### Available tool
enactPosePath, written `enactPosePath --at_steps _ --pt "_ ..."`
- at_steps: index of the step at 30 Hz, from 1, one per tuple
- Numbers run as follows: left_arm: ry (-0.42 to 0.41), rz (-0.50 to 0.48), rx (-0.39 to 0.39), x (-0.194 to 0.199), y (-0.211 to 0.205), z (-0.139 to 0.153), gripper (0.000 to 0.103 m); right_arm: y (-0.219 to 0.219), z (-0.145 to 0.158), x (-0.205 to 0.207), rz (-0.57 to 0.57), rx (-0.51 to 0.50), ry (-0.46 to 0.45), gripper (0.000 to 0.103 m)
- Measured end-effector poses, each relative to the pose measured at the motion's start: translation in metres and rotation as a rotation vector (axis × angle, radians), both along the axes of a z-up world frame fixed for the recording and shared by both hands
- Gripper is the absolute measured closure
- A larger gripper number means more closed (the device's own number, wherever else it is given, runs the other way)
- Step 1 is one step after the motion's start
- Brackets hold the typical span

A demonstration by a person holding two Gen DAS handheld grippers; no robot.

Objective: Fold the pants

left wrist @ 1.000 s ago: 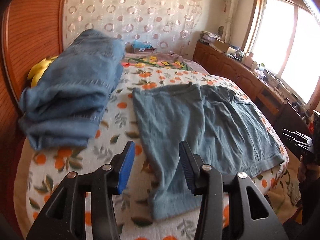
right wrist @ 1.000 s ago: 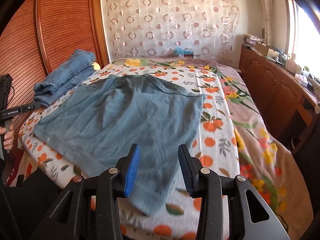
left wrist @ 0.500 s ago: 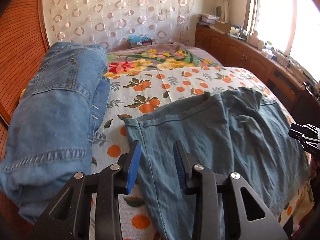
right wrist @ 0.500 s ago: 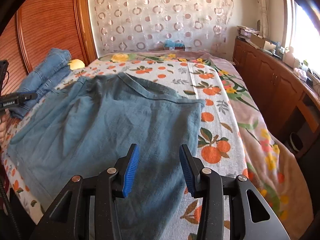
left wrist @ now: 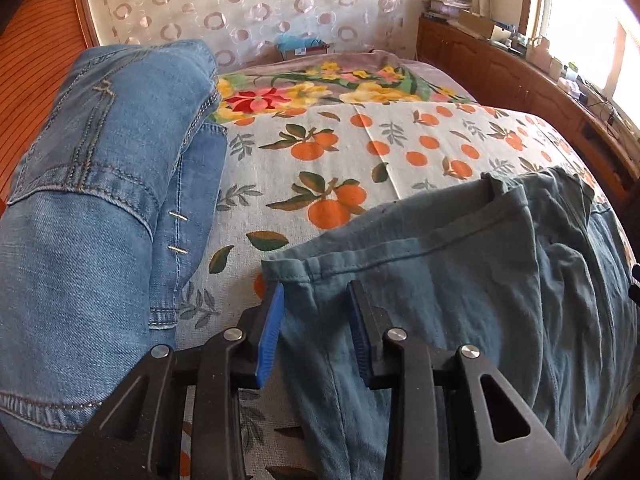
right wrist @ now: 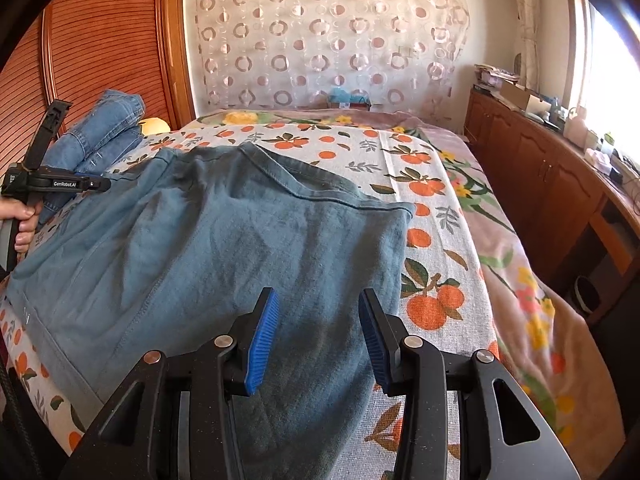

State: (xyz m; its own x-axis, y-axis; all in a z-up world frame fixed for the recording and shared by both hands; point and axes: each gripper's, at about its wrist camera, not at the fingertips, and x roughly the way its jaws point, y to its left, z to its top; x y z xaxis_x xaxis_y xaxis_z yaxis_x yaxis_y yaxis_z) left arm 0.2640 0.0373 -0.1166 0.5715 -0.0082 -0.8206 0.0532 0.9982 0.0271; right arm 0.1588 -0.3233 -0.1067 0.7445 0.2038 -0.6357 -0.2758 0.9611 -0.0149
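Grey-blue pants [left wrist: 460, 280] lie spread flat on the bed, also seen in the right wrist view [right wrist: 224, 240]. My left gripper [left wrist: 316, 300] is open, its blue pads either side of the pants' left waistband corner, just short of the hem. My right gripper [right wrist: 318, 312] is open over the pants near their right edge, with the right waistband corner [right wrist: 404, 210] farther ahead. The left gripper also shows in the right wrist view [right wrist: 98, 185], held by a hand at the left.
A stack of folded blue jeans [left wrist: 92, 200] lies at the bed's left side by the wooden headboard [right wrist: 100, 40]. The orange-print bedspread [left wrist: 360, 148] covers the bed. A wooden cabinet [right wrist: 540, 176] runs along the right wall.
Both grippers have moved forward and lower toward the pants' waistband. The left gripper now straddles the left corner. Both stay open.
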Motion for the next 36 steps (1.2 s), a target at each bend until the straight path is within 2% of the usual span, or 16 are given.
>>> enactPosePath --at_steps 1,4,8,12,14,16,20,29,30,31,32,36 --pt "-0.006 -0.011 0.015 -0.001 -0.002 0.0 0.083 0.0 0.0 0.0 0.0 0.002 0.001 0.06" --pt "-0.011 -0.036 0.035 -0.004 -0.007 -0.001 0.097 -0.002 0.0 0.0 0.003 0.006 0.002 0.06" --pt "-0.024 -0.037 0.053 -0.005 -0.008 0.001 0.1 -0.002 0.0 0.001 0.001 0.004 0.003 0.06" --pt "-0.112 0.054 0.039 -0.003 0.011 0.019 0.1 -0.002 -0.001 0.001 0.0 0.003 0.007 0.06" --pt "-0.125 0.091 -0.027 0.0 0.025 0.025 0.1 -0.002 -0.001 0.002 0.003 0.002 0.011 0.06" --pt "-0.116 0.084 -0.044 0.003 0.025 0.026 0.099 -0.001 -0.001 0.002 0.006 0.001 0.013 0.06" --pt "-0.112 0.064 -0.014 0.005 0.012 0.025 0.095 -0.002 -0.001 0.004 0.005 0.009 0.022 0.06" --pt "-0.129 -0.045 -0.061 -0.037 -0.007 0.033 0.078 -0.002 -0.002 0.004 -0.008 0.011 0.018 0.06" --pt "-0.133 -0.06 -0.068 -0.044 -0.008 0.033 0.072 -0.003 -0.003 0.004 -0.008 0.01 0.018 0.06" --pt "-0.14 -0.078 -0.079 -0.051 -0.01 0.033 0.06 -0.003 -0.003 0.003 -0.01 0.01 0.019 0.06" --pt "-0.144 -0.089 -0.089 -0.059 -0.012 0.034 0.055 -0.003 -0.003 0.003 -0.011 0.009 0.02 0.06" --pt "-0.146 -0.12 -0.108 -0.081 -0.016 0.032 0.051 -0.004 -0.003 0.005 -0.018 0.013 0.027 0.06"
